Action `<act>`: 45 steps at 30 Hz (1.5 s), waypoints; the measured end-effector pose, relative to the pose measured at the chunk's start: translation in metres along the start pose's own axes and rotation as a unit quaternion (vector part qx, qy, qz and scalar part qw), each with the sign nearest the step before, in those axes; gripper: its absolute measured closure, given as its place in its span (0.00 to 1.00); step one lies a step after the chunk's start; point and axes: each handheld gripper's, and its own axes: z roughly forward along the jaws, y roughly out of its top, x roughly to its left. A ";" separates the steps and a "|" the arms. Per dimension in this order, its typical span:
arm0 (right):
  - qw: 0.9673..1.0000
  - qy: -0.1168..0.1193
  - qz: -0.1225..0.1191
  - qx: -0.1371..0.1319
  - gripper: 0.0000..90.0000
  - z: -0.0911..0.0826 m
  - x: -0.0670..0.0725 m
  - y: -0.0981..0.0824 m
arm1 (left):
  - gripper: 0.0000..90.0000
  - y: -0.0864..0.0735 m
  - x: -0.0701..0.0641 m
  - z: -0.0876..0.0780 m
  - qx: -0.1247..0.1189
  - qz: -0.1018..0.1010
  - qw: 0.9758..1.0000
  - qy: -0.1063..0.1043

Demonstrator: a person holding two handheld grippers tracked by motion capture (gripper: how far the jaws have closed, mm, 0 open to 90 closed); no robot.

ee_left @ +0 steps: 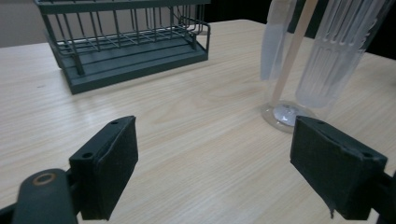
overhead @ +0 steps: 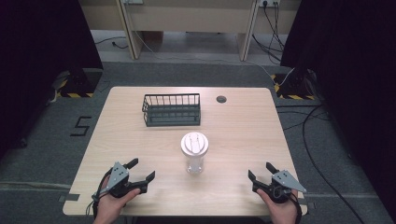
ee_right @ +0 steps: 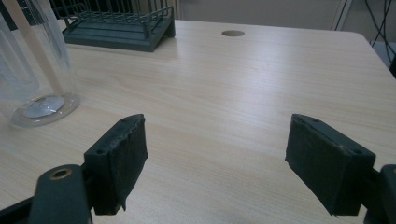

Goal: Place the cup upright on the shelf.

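Note:
A clear plastic tumbler [overhead: 194,154] with a white lid stands upright in the middle of the wooden table [overhead: 243,126]. Its base and inner straw show in the left gripper view [ee_left: 286,114] and in the right gripper view [ee_right: 42,106]. A dark wire basket [overhead: 172,109] sits behind it, toward the far side, also seen as a basket [ee_left: 126,42] from the left. My left gripper [overhead: 141,170] rests open near the front left edge, held by a hand. My right gripper [overhead: 261,171] is open at the front right. Nothing sits between either pair of jaws.
A round cable hole [overhead: 221,99] lies in the tabletop at the far right of the basket. Cables [overhead: 308,135] run over the grey floor to the right of the table. Dark curtains flank both sides.

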 end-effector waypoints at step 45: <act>1.000 0.006 0.014 -0.009 0.19 -0.002 -0.002 -0.001 | 0.16 0.025 -0.054 0.093 0.006 0.055 0.991 -0.123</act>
